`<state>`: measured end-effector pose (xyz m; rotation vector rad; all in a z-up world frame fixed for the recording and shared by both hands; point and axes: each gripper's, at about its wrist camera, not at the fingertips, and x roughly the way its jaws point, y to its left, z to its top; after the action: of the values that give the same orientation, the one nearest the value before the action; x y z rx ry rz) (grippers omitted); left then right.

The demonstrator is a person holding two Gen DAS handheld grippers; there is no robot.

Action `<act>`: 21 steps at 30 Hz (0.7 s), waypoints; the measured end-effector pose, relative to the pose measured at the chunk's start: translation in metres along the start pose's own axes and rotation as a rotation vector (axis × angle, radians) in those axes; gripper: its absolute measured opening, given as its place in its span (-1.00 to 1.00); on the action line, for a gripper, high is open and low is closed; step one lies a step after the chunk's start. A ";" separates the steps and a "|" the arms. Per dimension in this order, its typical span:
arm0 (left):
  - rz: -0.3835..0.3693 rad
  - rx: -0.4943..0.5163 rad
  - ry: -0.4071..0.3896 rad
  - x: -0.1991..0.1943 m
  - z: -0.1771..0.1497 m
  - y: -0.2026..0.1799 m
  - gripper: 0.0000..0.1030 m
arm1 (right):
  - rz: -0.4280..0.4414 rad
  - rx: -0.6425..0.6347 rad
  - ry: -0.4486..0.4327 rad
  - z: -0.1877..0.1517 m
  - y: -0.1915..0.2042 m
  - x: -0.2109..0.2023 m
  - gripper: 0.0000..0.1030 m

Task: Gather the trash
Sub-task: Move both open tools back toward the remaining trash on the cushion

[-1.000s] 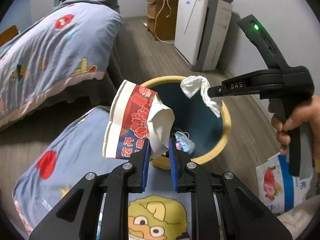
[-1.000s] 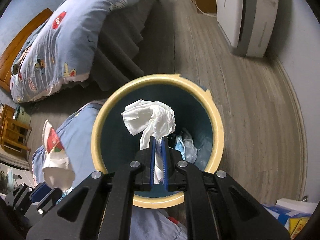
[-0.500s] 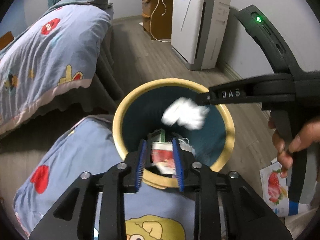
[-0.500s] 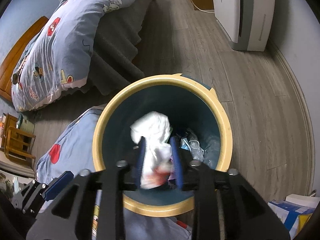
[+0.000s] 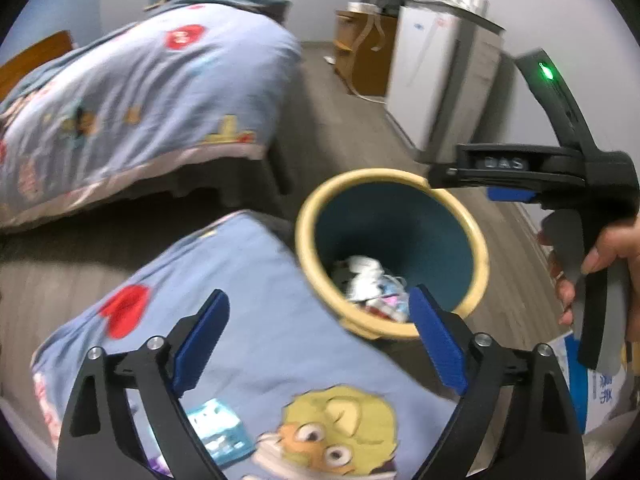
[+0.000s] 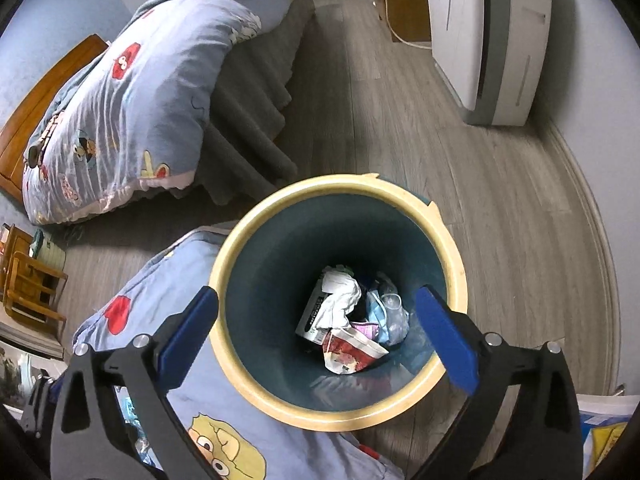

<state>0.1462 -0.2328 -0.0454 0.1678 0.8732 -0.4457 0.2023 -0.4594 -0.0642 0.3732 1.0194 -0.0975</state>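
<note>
Black hand-held gripper [image 5: 456, 174] marked "DAS", jaws opening, empty

1. A home bedroom is shown: a bed [image 6: 132, 92] is covered by a blue cartoon-print quilt, with a dark skirt hanging to the floor and a wooden headboard [image 6: 36, 104] at its end.
2. A grey wood-plank floor [image 6: 400, 120] is seen, bordered by a pale skirting along the wall.
3. A white floor-standing appliance [image 6: 492, 36] is placed against the wall, beside a small wooden cabinet [image 5: 360, 52] with trailing cables.
4. A yellow-rimmed waste bin [image 6: 440, 224] is set beside a matching cartoon pillow [image 5: 240, 312].
</note>
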 end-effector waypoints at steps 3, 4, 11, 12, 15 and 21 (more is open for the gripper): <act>0.041 -0.039 -0.013 -0.022 -0.008 0.024 0.79 | -0.003 -0.017 -0.004 -0.003 0.009 -0.006 0.89; 0.053 -0.047 -0.015 -0.027 -0.009 0.030 0.79 | -0.004 -0.024 -0.005 -0.005 0.012 -0.009 0.89; 0.146 -0.124 -0.039 -0.086 -0.035 0.090 0.82 | 0.040 -0.057 -0.021 -0.019 0.044 -0.028 0.89; 0.157 -0.134 -0.042 -0.093 -0.040 0.098 0.82 | 0.045 -0.062 -0.024 -0.021 0.049 -0.030 0.89; 0.194 -0.164 -0.051 -0.117 -0.060 0.120 0.83 | 0.068 -0.092 -0.028 -0.031 0.070 -0.037 0.89; 0.244 -0.238 -0.051 -0.143 -0.105 0.157 0.84 | 0.085 -0.198 -0.027 -0.059 0.123 -0.047 0.89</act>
<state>0.0624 -0.0144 -0.0077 0.0424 0.8360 -0.1164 0.1611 -0.3284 -0.0202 0.2334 0.9758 0.0749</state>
